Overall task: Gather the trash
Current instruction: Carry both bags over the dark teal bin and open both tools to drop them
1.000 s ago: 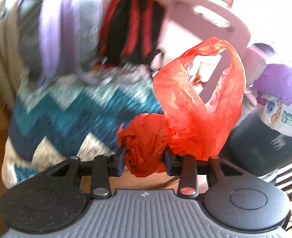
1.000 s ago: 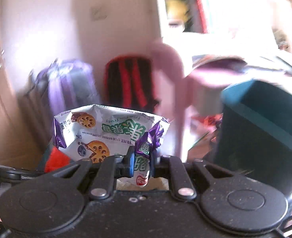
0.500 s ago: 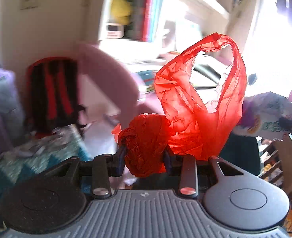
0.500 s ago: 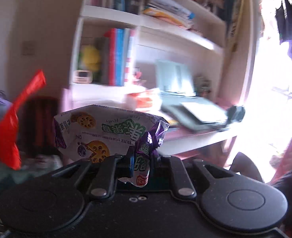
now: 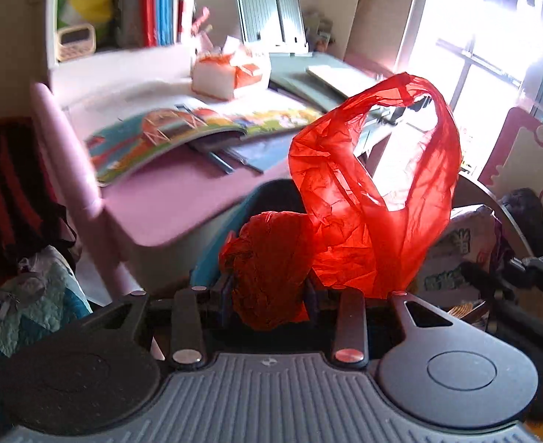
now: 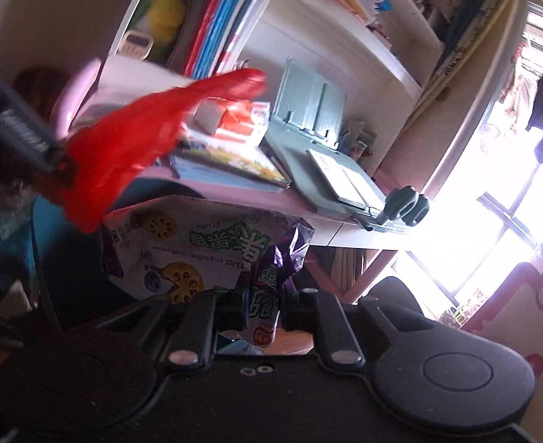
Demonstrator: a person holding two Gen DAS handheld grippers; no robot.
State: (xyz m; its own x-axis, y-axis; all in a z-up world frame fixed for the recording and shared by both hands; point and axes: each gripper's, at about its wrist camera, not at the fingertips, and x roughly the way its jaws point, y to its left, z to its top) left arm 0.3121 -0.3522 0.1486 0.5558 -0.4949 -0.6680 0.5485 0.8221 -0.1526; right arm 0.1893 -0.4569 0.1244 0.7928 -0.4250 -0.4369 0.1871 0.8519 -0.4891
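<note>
Left wrist view: we hold two pieces of trash above a pink counter point(image 5: 183, 199).

Our left tongs point(image 5: 269, 293) grip the bunched end of a red plastic bag point(image 5: 367, 199), whose handle loop stands up above the fingers. Our right tongs point(image 6: 262, 306) are clamped on the purple twisted corner of a printed snack wrapper point(image 6: 197, 247). On the counter we note an open picture book point(image 5: 183, 129), a tissue box point(image 5: 223, 74) and a grey book stand point(image 6: 310, 105).
</note>
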